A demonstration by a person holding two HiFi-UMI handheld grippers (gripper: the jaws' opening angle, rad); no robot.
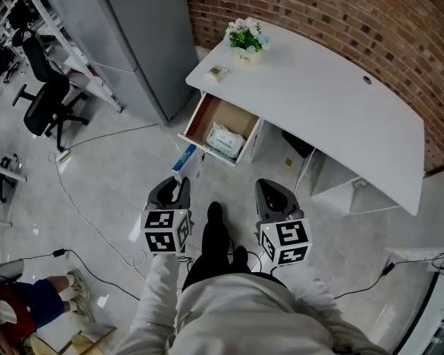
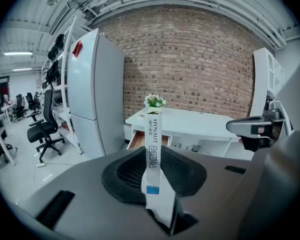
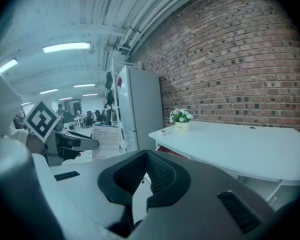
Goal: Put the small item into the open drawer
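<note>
In the head view, the left gripper [image 1: 176,187] holds a small box [image 1: 183,157] out over the floor. The open drawer [image 1: 218,113] of the white desk [image 1: 318,95] is just ahead. A white packet [image 1: 226,140] already lies in it. The box is near the drawer's front but not inside, so I think the carrying is nearly done. Moving it over the drawer and letting go are left. The right gripper [image 1: 270,192] hangs beside it with nothing in it.

In the left gripper view, the jaws press on both sides of the thin box [image 2: 153,134]. It stands straight up. Its side says "HYNAUT", with Chinese signs under that and a blue square lower down. The drawer [image 2: 136,140] shows behind it.

In the right gripper view, the right gripper [image 3: 146,156] has its jaws together and holds nothing. The box [image 3: 106,141] shows at the left, but its print is too small to read.
</note>
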